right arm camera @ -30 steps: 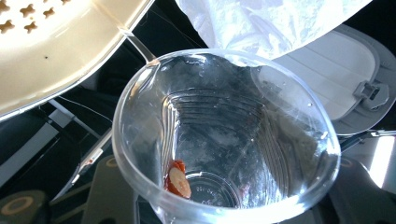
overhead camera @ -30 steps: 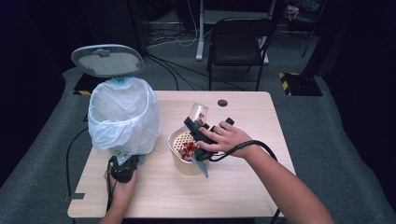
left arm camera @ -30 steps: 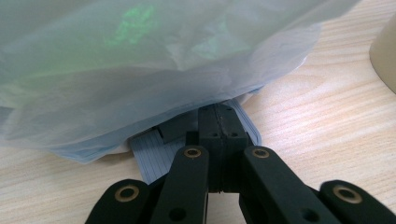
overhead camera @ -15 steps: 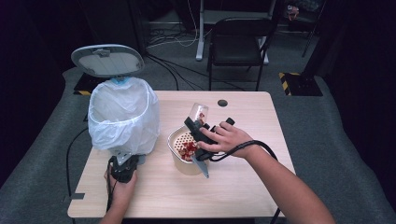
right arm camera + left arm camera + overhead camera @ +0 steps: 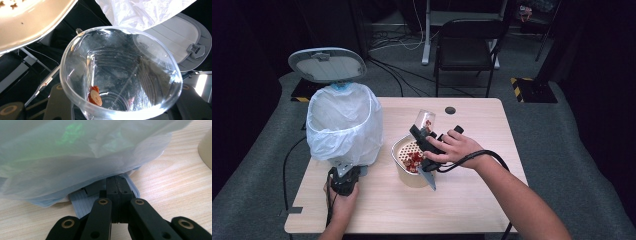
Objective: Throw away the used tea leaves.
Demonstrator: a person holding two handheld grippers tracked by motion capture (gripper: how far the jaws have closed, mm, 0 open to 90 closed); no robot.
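Right tongs at frame centre hold clear cup tilted over beige strainer bowl with red pieces. Left tongs, lower left, sit at base of bag-lined bin on table.

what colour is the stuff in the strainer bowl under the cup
Red, with some pale bits, piled in the round cream perforated strainer bowl; the red pieces show best in the high view.

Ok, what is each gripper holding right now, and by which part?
The right gripper holds the clear plastic cup by its side wall, tipped over the strainer bowl. The left gripper is shut against the bin's pedal.
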